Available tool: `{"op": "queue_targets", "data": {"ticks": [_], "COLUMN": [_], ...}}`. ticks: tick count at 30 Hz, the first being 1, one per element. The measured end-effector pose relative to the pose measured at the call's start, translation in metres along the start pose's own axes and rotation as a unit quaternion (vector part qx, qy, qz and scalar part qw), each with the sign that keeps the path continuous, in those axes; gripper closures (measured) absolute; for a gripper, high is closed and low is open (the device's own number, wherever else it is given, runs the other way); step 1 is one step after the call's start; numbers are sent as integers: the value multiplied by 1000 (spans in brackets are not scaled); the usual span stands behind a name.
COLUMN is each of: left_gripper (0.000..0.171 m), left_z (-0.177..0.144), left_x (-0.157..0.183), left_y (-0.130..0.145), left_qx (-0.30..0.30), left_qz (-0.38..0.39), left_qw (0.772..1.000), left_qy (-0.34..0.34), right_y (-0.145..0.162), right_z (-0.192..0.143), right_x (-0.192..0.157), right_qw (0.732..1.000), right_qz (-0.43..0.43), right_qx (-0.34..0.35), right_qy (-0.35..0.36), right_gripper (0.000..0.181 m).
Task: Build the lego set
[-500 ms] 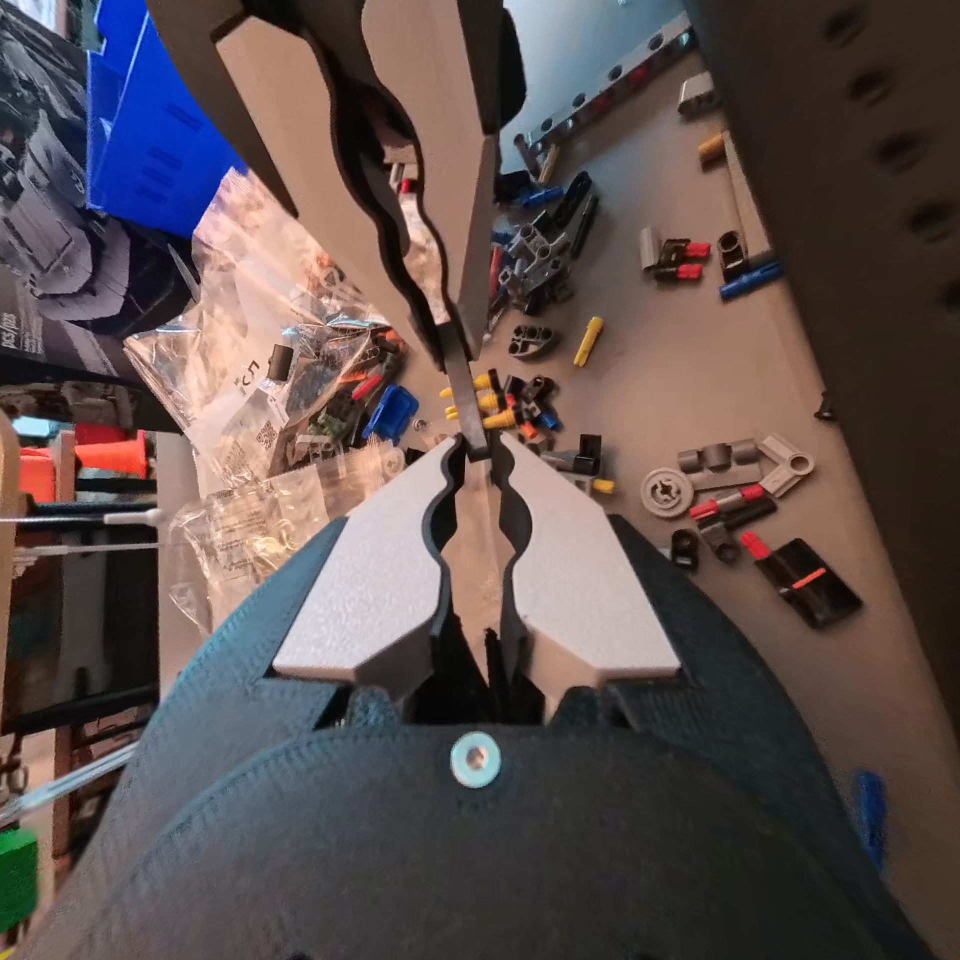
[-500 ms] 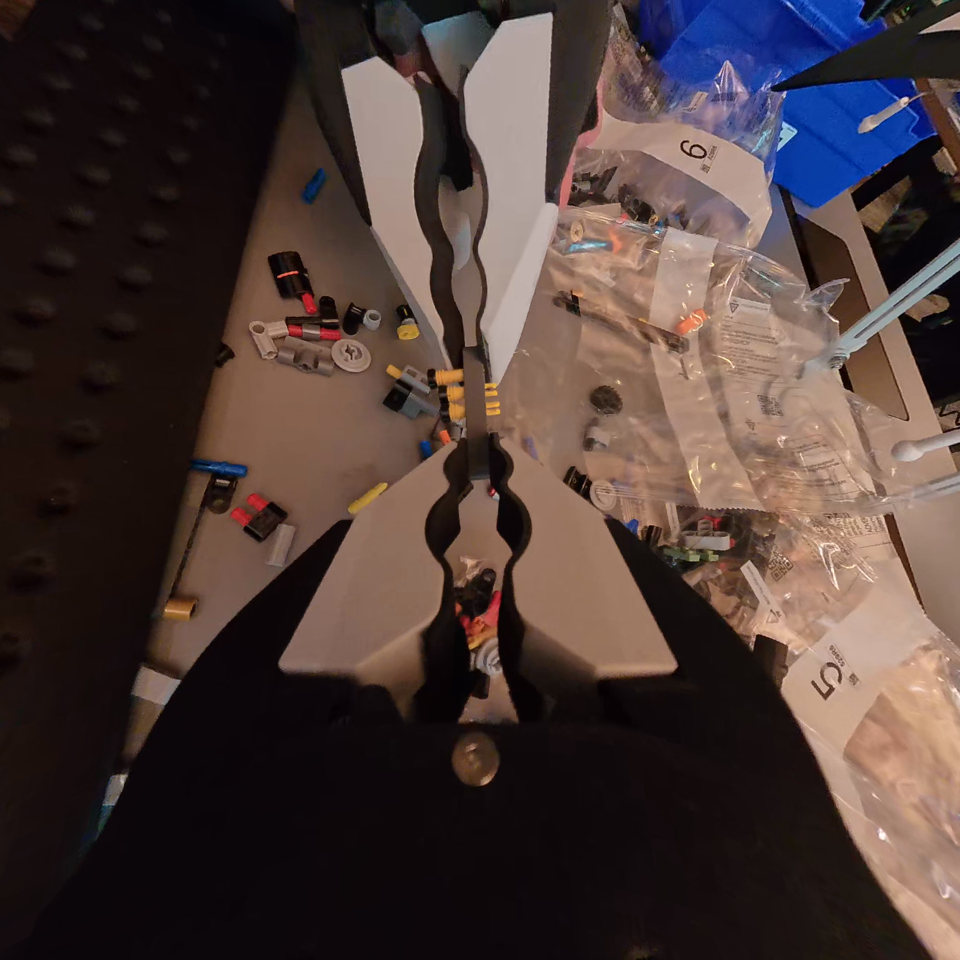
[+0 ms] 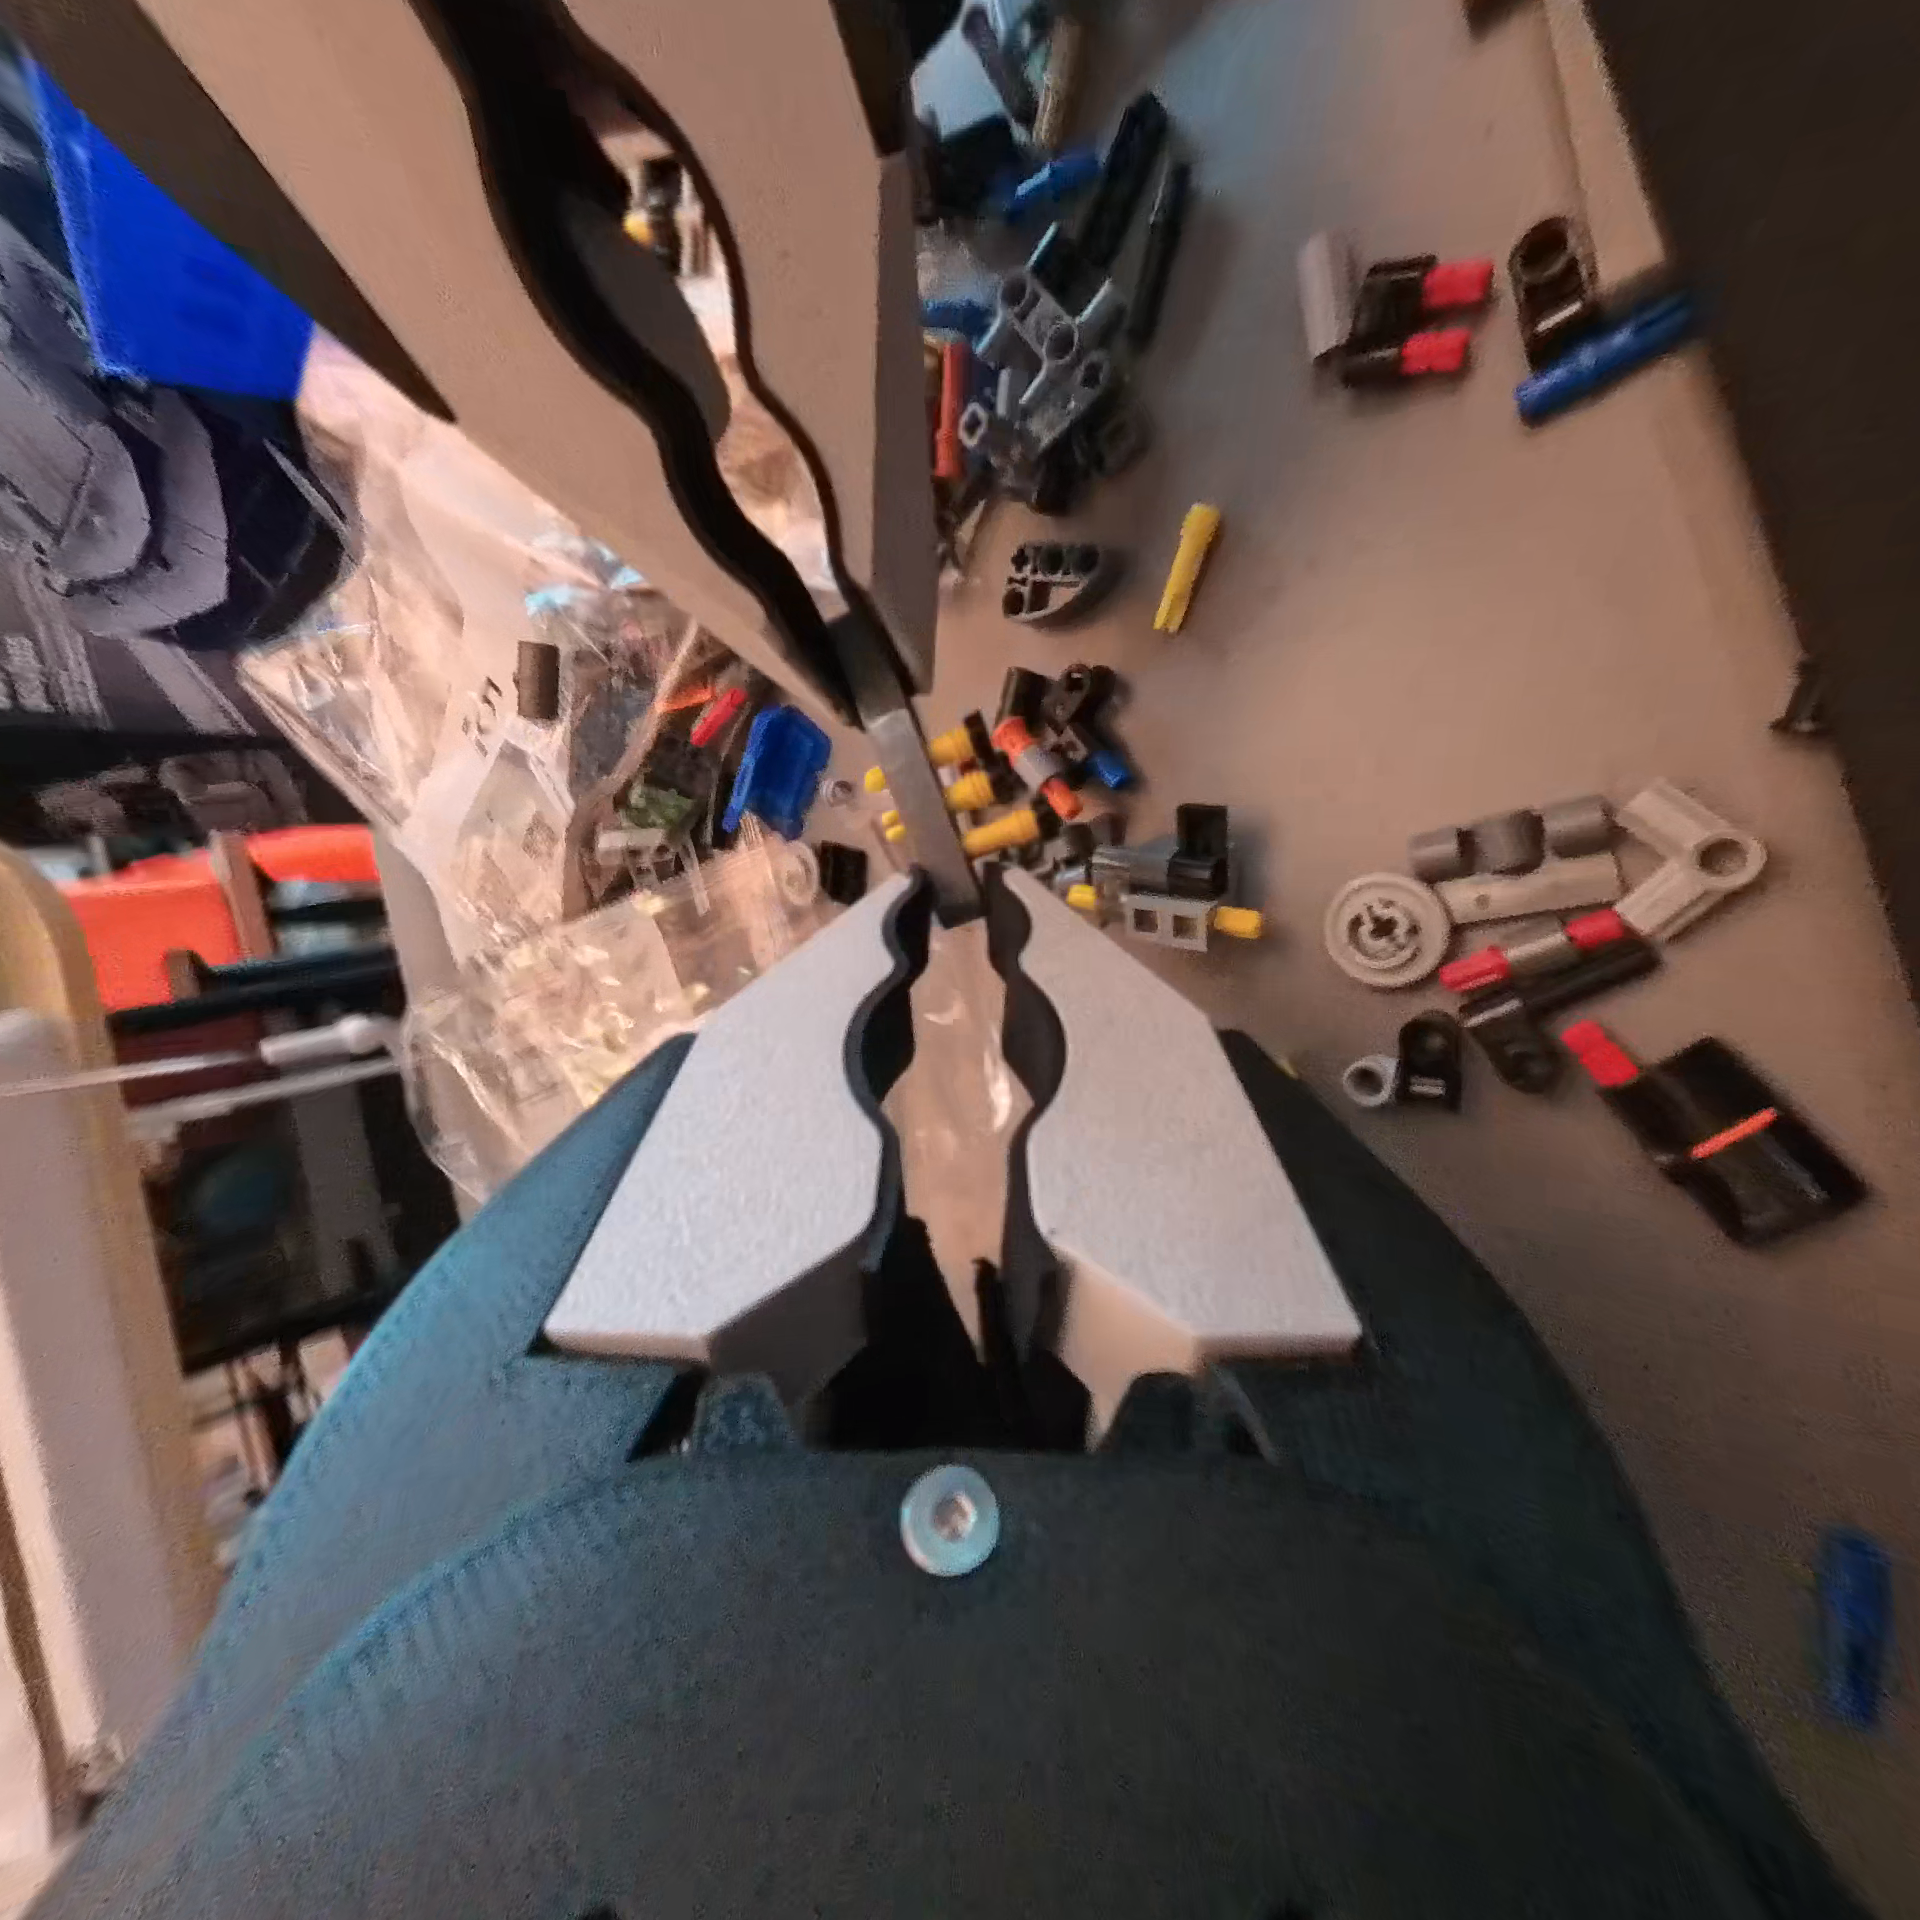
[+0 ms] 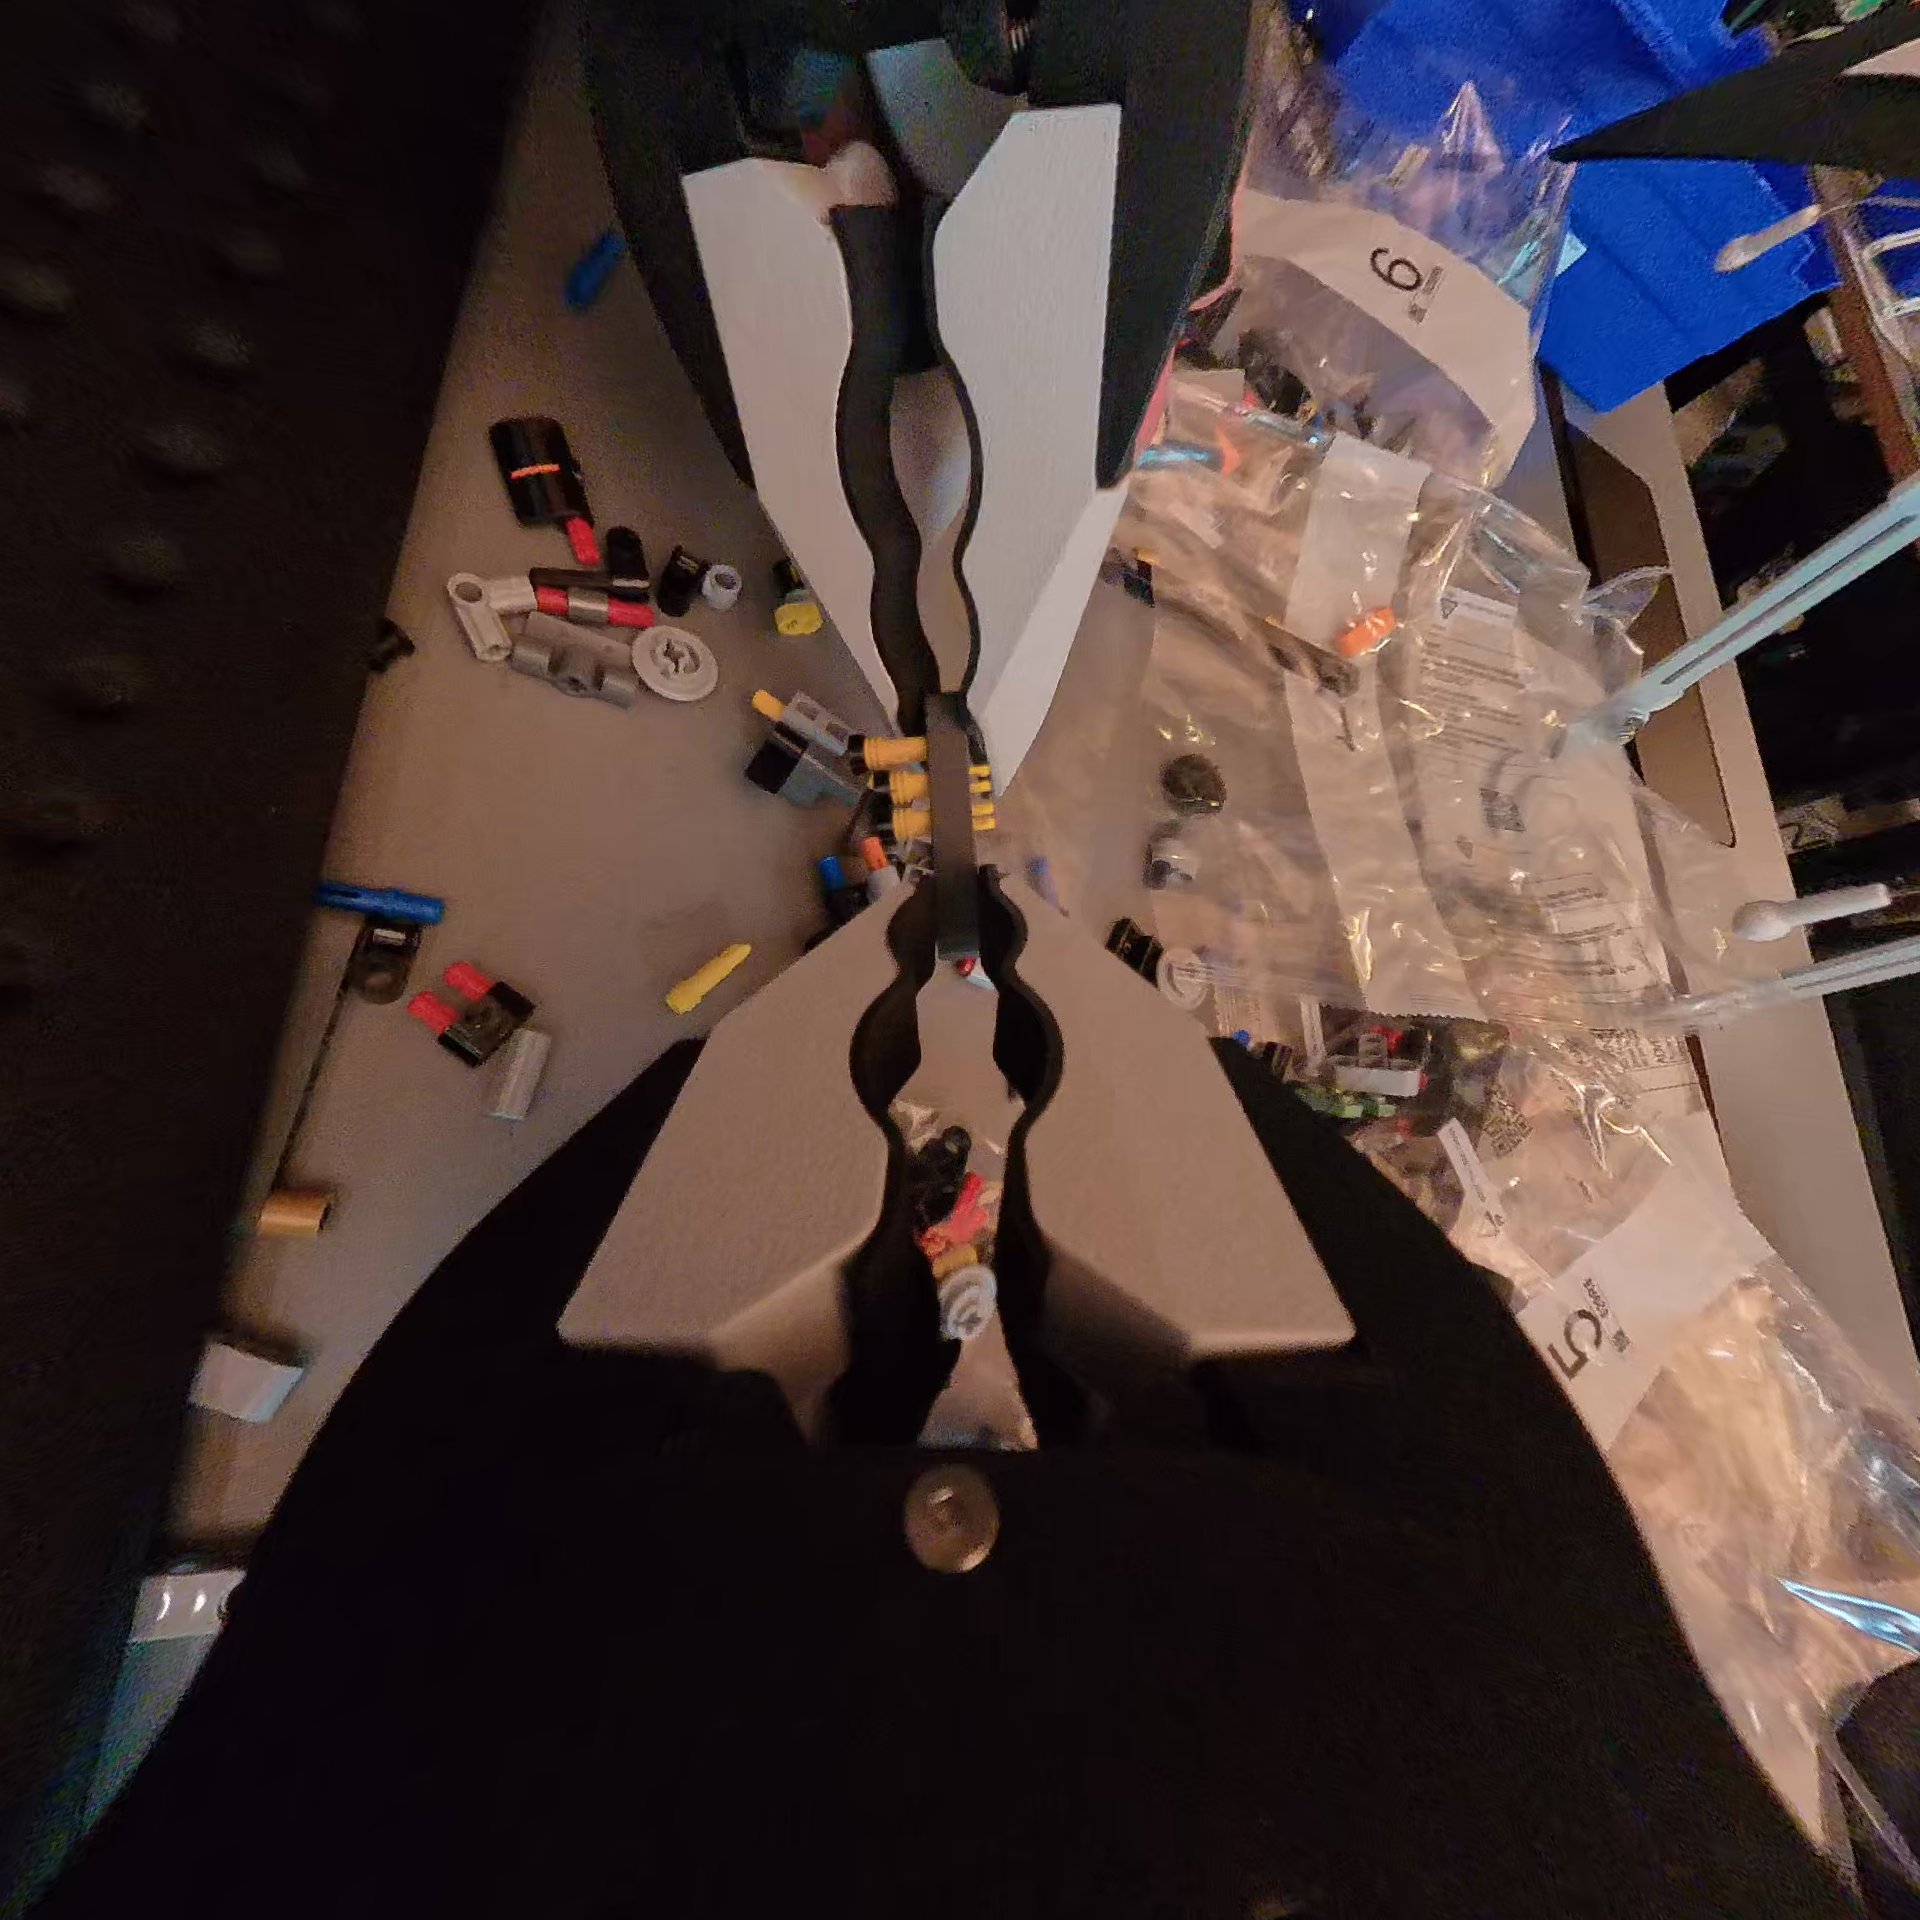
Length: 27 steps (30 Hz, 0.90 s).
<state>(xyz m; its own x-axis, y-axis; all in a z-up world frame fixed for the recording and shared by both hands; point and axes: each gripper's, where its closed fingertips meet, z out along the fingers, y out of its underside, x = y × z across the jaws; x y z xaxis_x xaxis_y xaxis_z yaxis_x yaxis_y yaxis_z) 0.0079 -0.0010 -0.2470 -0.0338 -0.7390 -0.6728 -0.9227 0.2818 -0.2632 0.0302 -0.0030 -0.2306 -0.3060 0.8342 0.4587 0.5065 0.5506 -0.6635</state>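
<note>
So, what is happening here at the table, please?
A person is building a lego set with two hand-held grippers. Both the left gripper and the right gripper pinch opposite ends of one dark beam, which carries several yellow pins, above the table. Loose parts lie scattered below, and clear parts bags are piled beside them. Nothing else is being handled now.

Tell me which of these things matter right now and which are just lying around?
In use:
- left gripper
- right gripper
- long dark grey beam with yellow pegs, pinched at each end

Lying about:
- clear plastic parts bags
- loose yellow peg
- flat round grey wheel
- blue bin
</note>
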Motion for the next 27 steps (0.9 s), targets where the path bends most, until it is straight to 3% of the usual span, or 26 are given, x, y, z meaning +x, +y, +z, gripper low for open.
{"op": "queue_targets", "data": {"ticks": [6, 13, 21, 27], "left_gripper": [162, 163, 165, 165], "left_z": [5, 3, 3, -9], "left_x": [-11, -14, -16, -31], "left_y": [5, 4, 0, -11], "left_qx": [-40, -22, 48, 161], "left_qz": [71, 28, -82, -224], "left_qw": [993, 997, 995, 961], "left_qy": [-82, -67, -27, 7], "right_y": [1, 2, 2, 1], "right_z": [-2, -3, -6, -14], "right_x": [4, 7, 12, 22], "right_qw": [1000, 1000, 998, 989], "right_qz": [5, 25, 59, 141], "right_qx": [-1, 5, 13, 48], "right_qy": [9, 9, 7, -5], "right_gripper": [177, 176, 176, 175]}}
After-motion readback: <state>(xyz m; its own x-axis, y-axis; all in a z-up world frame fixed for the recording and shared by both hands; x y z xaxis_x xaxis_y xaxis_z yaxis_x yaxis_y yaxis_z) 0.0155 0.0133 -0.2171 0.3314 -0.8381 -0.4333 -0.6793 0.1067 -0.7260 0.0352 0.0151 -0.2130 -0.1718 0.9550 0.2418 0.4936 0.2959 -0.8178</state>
